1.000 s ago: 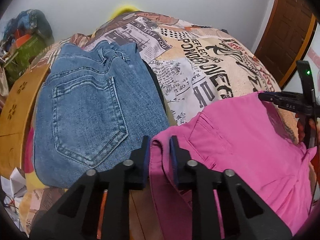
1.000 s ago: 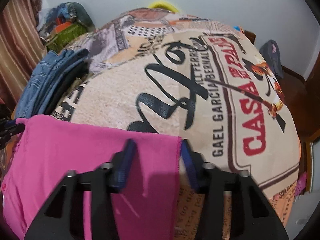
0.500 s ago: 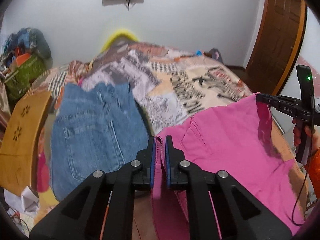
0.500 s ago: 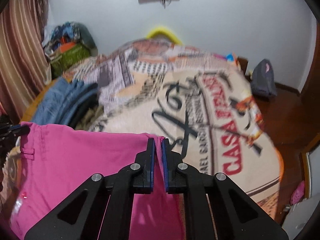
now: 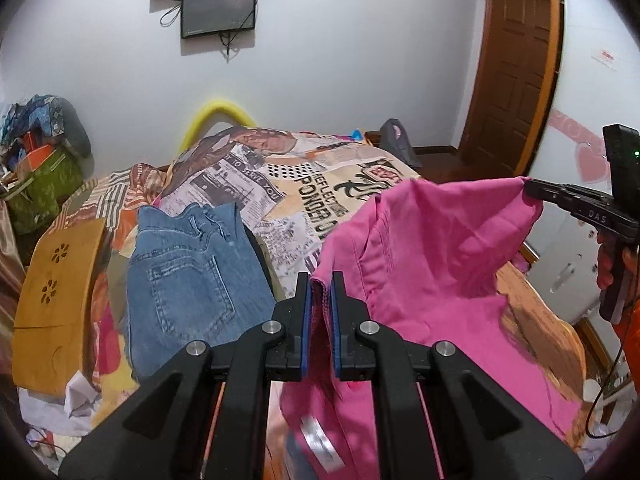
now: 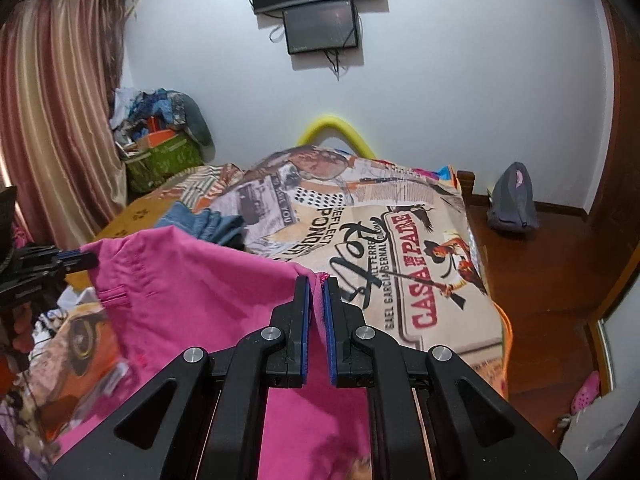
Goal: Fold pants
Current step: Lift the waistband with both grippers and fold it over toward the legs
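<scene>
Pants [image 5: 432,248] top edge taut btwn both jaws.

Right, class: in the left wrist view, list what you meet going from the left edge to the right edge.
Green bag → wooden board → folded jeans → left gripper → pink pants → right gripper.

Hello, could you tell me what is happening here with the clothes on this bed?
A person is folding pants. The left gripper and the right gripper are each shut on an edge of the bright pink cotton pants, holding them stretched above the newsprint-patterned bedspread. Folded blue denim jeans lie on the bed beside them.
</scene>
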A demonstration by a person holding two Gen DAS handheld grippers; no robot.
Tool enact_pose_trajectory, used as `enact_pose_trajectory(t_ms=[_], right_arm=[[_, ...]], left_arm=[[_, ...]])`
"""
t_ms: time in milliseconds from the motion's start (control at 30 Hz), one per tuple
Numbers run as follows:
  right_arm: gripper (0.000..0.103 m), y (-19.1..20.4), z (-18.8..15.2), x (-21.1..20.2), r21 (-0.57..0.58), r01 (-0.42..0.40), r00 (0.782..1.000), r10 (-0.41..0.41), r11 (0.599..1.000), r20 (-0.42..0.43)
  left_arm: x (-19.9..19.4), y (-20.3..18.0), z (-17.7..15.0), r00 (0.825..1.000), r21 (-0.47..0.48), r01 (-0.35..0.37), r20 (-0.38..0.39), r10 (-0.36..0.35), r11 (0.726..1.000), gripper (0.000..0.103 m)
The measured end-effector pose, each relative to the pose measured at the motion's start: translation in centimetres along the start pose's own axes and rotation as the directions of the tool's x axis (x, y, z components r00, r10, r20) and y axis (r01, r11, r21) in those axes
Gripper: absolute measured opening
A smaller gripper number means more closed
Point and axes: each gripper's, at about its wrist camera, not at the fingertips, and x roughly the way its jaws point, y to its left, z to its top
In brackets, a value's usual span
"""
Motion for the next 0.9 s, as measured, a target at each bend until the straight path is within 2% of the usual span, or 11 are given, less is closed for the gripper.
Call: enact_pose_trajectory(t_ms=[400,633,900], right_arm=[[0.006,2.2,-6.4,-7.5,0.038,-0.023,1.000,0.023,0.999,-0.003],[0.006,2.9,-12.0,-9.4,0.083,-0.046,0.997,0.051,0.996,-0.066],[0.006,4.3,-18.2,-10.1,0.132,-0.056,0.985,0.076,0.990,-0.157]], left_arm=[[-7.0,-1.9,-6.6,0.998,0.021,0.033,-0.045,-0.032,0.999,0.008],[-8.4,-3.0,-11.4,0.992,0.008,0.068,-0.104,-0.066,0.998,0.008],[-8.5,-5.0,-17.2,0.978,0.014,0.065,-0.198,-0.061,0.998,0.008]])
